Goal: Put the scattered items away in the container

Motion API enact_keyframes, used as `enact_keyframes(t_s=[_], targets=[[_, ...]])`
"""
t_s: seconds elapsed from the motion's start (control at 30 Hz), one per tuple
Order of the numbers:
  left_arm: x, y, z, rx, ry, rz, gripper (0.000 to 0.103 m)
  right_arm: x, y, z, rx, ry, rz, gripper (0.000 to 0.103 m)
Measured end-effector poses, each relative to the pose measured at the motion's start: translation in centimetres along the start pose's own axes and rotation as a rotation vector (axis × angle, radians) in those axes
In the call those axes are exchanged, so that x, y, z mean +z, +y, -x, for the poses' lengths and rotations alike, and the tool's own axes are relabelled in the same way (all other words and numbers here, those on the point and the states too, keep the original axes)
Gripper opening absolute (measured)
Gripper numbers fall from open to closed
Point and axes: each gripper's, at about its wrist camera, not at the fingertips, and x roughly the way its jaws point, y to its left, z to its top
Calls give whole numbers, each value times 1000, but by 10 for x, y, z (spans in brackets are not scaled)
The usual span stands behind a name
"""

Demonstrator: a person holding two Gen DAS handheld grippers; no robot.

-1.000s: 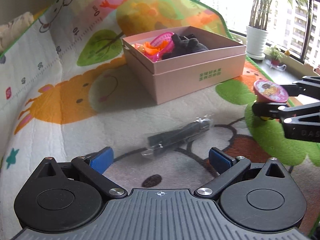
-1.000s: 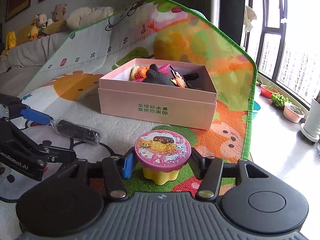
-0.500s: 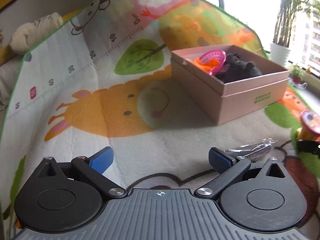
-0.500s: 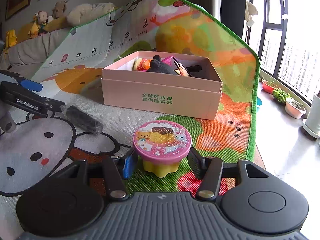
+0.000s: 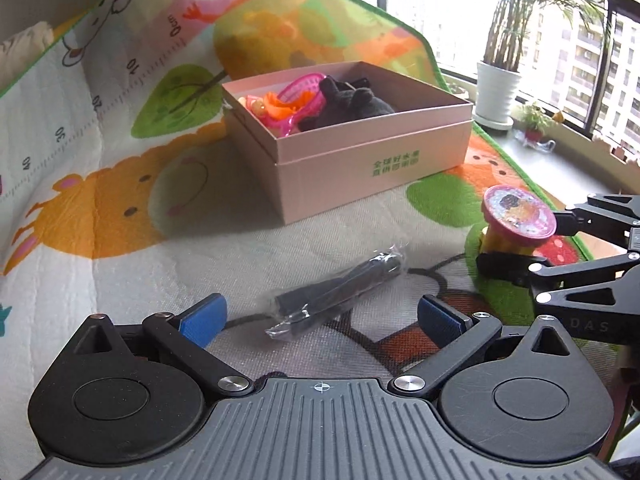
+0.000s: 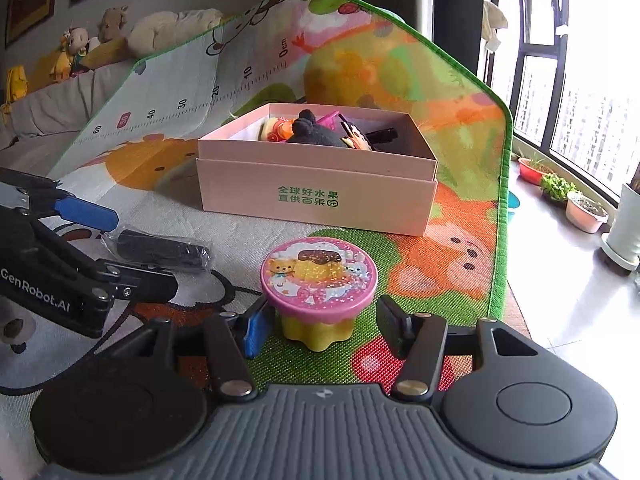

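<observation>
- The right gripper (image 6: 318, 322) straddles the yellow pudding-shaped toy pot with a glittery pink cartoon lid (image 6: 318, 280), which sits on the colourful padded play mat (image 6: 440, 264). Its jaws flank the yellow base; the left pad looks just beside it and a small gap shows on the right, so nothing is clamped.
- The left gripper (image 5: 318, 318) hangs wide open and empty, with the black cylinder sealed in clear plastic wrap (image 5: 340, 292) lying on the mat just beyond its 2 blue pads.
- The pink cardboard box with green lettering (image 6: 316, 196) stands further back, already holding toys.
- Likely risks: the jaws meet the overhanging lid and tip the pot; the slick wrap lets the cylinder slide.
</observation>
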Motion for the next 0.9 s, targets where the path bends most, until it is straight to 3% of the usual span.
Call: enact_keyframes(t_s=[0.13,0.27,0.37,0.7,0.9], targets=[[0,17,-5,25,21,-3,103,-1,-1,0,5,-3,-3,57],[-1,38,-9,-29,50,8,103,-2,-3,2,13,-19,-14,62],[1,47,-11,-18,46,-9,103,-2,-3,3,12,-22,-18,62],[7,63,-12,116,26,-48,103,-1,-1,1,-4,-14,-7,66],[4,64,-8,71,17,-87,103,-1,0,1,-10,-13,-5,70]])
